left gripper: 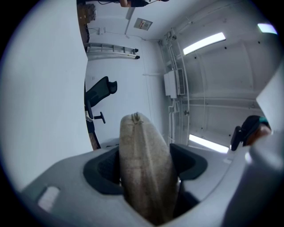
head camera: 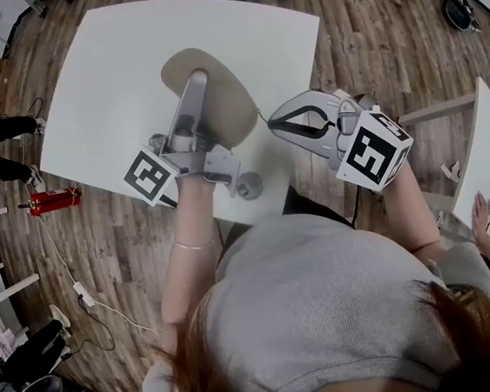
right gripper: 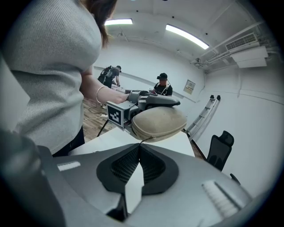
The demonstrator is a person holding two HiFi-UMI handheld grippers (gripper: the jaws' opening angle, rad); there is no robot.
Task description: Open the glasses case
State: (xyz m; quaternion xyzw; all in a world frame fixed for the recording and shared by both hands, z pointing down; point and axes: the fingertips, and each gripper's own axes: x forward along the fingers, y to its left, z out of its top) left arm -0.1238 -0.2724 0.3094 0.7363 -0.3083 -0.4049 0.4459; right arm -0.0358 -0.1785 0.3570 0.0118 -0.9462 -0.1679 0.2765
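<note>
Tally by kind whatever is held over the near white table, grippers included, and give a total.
Glasses case: 1
Grippers: 2, namely the left gripper, clamped on the case, and the right gripper, shut on the case's zipper pull
Total: 3

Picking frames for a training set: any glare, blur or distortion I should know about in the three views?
Head view: even light, no glare, but fisheye bends the table edges. Left gripper view: ceiling strips blown out; the glasses case, very close, looks soft. Right gripper view: case sharp, black vignette around, zipper pull barely resolved.
</note>
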